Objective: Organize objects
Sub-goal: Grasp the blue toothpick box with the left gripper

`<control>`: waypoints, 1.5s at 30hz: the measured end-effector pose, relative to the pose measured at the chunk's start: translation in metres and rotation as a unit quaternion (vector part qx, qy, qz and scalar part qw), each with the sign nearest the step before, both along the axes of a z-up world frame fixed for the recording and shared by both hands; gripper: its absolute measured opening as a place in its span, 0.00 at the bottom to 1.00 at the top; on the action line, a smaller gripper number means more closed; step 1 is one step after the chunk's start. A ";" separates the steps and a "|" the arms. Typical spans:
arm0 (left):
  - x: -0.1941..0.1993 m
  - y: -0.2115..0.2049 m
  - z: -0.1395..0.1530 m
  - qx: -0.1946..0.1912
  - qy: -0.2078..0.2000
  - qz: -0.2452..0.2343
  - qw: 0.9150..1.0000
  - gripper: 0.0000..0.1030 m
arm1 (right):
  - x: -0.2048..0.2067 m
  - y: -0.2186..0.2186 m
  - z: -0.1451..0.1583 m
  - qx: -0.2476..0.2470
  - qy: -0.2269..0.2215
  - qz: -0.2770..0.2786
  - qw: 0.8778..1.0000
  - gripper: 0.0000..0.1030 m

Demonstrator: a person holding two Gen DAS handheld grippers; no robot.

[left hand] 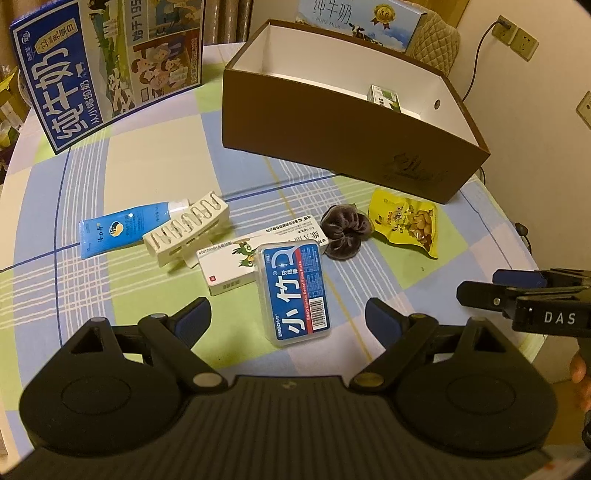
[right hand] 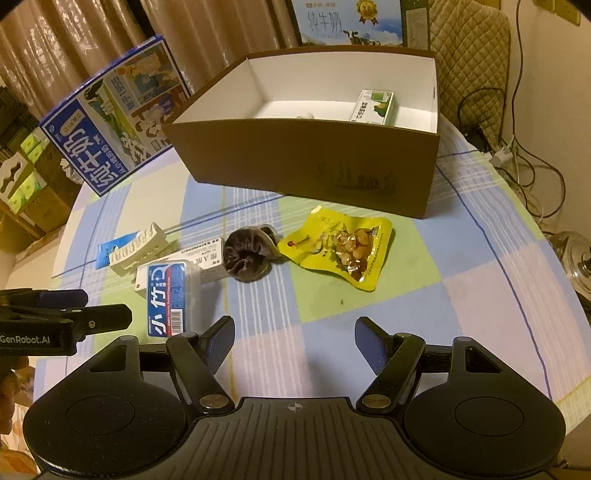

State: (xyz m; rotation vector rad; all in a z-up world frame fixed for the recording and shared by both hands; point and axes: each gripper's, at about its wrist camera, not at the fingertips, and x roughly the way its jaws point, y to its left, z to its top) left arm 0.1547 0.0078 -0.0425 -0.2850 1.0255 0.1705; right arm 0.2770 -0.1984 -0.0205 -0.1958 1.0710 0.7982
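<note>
My left gripper (left hand: 288, 317) hangs open just short of a blue dental floss box (left hand: 297, 291), which leans on a white carton (left hand: 236, 264). Beside them lie a white slotted holder (left hand: 186, 227), a blue tube (left hand: 118, 229), a dark velvet scrunchie (left hand: 345, 230) and a yellow snack packet (left hand: 408, 221). Behind stands an open brown box (left hand: 332, 136) with a small green-and-white carton (right hand: 373, 107) inside. My right gripper (right hand: 294, 343) is open above bare cloth, nearer than the scrunchie (right hand: 249, 254) and the packet (right hand: 343, 251).
A checked cloth covers the round table (right hand: 498, 280). A blue milk carton case (left hand: 96, 66) stands at the back left, another milk case (right hand: 351, 22) behind the brown box. A padded chair back (right hand: 469, 55), cables and wall sockets are at the right.
</note>
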 end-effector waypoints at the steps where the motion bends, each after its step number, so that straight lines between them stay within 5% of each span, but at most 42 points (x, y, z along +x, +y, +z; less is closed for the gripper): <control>1: 0.001 0.000 -0.001 0.000 0.001 0.000 1.000 0.85 | 0.001 0.000 -0.001 -0.001 0.000 0.001 1.000 0.67; 28: 0.052 -0.015 -0.050 0.021 0.041 0.009 0.999 0.81 | 0.035 0.000 -0.027 -0.025 0.026 0.003 0.999 0.67; 39: 0.067 -0.020 -0.068 0.045 0.053 0.013 0.998 0.57 | 0.053 -0.005 -0.035 -0.033 0.032 0.002 0.999 0.67; 45: 0.064 -0.021 -0.067 0.053 0.046 0.019 0.997 0.55 | 0.065 -0.002 -0.035 -0.028 0.007 0.028 0.999 0.67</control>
